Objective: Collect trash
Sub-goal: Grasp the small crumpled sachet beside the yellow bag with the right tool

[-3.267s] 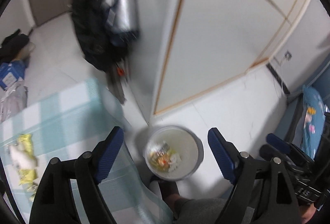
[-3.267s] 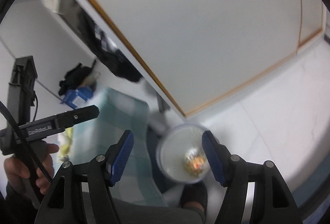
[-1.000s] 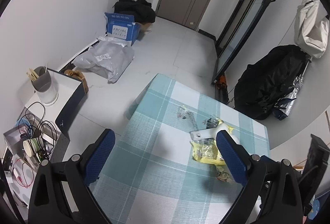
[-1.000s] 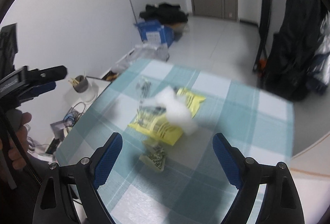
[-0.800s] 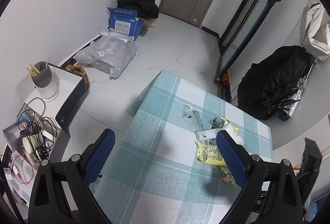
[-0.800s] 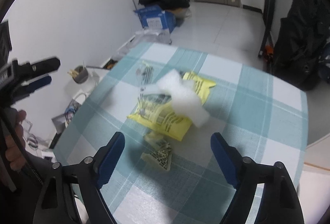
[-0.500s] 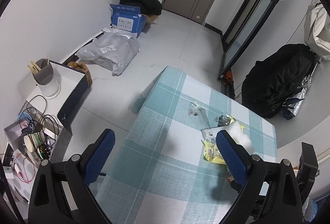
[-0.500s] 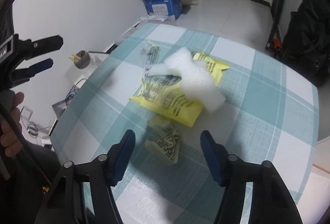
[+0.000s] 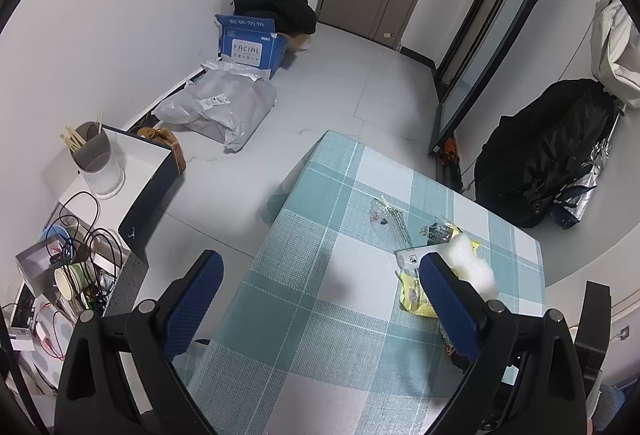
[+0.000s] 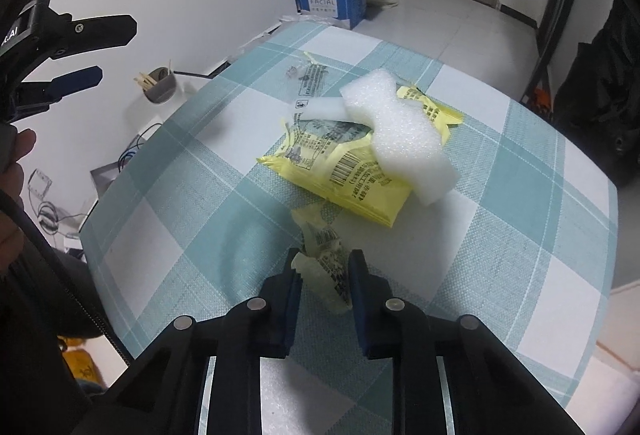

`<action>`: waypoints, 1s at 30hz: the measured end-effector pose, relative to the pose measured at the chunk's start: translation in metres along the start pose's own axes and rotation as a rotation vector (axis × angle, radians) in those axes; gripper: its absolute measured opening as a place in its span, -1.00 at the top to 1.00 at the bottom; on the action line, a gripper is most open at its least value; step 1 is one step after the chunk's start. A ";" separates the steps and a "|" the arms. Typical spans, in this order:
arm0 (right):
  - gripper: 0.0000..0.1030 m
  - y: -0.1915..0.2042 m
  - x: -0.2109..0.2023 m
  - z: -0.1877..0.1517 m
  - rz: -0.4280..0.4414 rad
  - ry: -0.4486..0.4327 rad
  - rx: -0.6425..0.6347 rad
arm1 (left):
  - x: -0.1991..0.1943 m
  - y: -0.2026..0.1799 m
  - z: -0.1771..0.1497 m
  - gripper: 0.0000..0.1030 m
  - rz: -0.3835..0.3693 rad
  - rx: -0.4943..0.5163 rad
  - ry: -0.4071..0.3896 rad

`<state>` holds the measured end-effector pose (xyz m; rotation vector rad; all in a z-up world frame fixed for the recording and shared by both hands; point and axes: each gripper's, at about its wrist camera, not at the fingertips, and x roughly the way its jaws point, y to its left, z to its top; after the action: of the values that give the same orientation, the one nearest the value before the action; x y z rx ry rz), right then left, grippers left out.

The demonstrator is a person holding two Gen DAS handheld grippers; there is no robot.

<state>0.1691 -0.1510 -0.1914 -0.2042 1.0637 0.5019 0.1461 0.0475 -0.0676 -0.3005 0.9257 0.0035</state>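
Your right gripper (image 10: 323, 277) has just been closing, and its jaws now pinch in around the small crumpled wrapper (image 10: 326, 255) lying near you on the checked table (image 10: 520, 235); whether the pads have bitten yet you cannot tell, so judge the pickup as nearly made. Just beyond it lie the yellow packet (image 10: 348, 163) and the white foam piece (image 10: 400, 131) resting on top. Your left gripper (image 9: 320, 299) hangs spread and empty over the table's left side. The right edge is close; open cloth lies to the left.
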 end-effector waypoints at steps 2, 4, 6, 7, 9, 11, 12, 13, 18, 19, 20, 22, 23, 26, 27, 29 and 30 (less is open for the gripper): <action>0.58 0.001 -0.002 -0.001 -0.003 -0.004 -0.007 | 0.000 0.000 -0.001 -0.88 -0.006 -0.005 0.005; 0.59 0.002 -0.004 -0.002 0.000 -0.011 -0.012 | 0.000 -0.001 -0.001 -0.88 -0.011 -0.007 0.010; 0.59 0.003 -0.007 -0.002 0.001 -0.015 -0.015 | 0.000 -0.002 -0.001 -0.88 -0.010 -0.001 0.008; 0.59 0.003 -0.009 -0.003 0.003 -0.020 -0.016 | 0.000 -0.003 -0.001 -0.88 -0.010 0.003 0.007; 0.59 0.003 -0.011 -0.004 0.003 -0.023 -0.016 | 0.001 -0.005 -0.002 -0.88 -0.014 0.009 0.010; 0.59 0.003 -0.013 -0.006 0.005 -0.028 -0.018 | 0.002 -0.007 -0.002 -0.88 -0.012 0.012 0.013; 0.59 0.003 -0.014 -0.007 0.004 -0.030 -0.019 | 0.002 -0.008 -0.003 -0.88 -0.013 0.013 0.015; 0.59 0.002 -0.016 -0.008 0.006 -0.032 -0.019 | 0.003 -0.009 -0.003 -0.88 -0.016 0.013 0.020; 0.59 -0.004 -0.026 -0.013 0.015 -0.051 -0.004 | 0.011 -0.019 -0.006 -0.88 -0.019 0.024 0.044; 0.59 -0.005 -0.029 -0.015 0.019 -0.057 -0.002 | 0.011 -0.020 -0.006 -0.88 -0.021 0.026 0.047; 0.59 -0.006 -0.031 -0.016 0.020 -0.062 -0.003 | 0.013 -0.023 -0.007 -0.88 -0.022 0.030 0.051; 0.59 -0.008 -0.035 -0.019 0.022 -0.069 -0.003 | 0.014 -0.026 -0.007 -0.88 -0.022 0.039 0.054; 0.59 -0.009 -0.037 -0.021 0.024 -0.072 -0.003 | 0.015 -0.029 -0.007 -0.88 -0.020 0.045 0.055; 0.59 -0.015 -0.042 -0.025 0.029 -0.080 0.005 | 0.015 -0.036 -0.008 -0.88 -0.028 0.059 0.048; 0.59 -0.016 -0.044 -0.027 0.035 -0.084 0.009 | 0.013 -0.039 -0.008 -0.88 -0.029 0.063 0.038; 0.59 -0.019 -0.048 -0.031 0.040 -0.086 0.017 | 0.013 -0.044 -0.008 -0.88 -0.035 0.076 0.036; 0.59 -0.020 -0.050 -0.033 0.045 -0.088 0.022 | 0.013 -0.047 -0.008 -0.88 -0.037 0.081 0.037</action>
<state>0.1341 -0.1964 -0.1653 -0.1374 0.9890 0.5348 0.1540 -0.0015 -0.0701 -0.2429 0.9542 -0.0740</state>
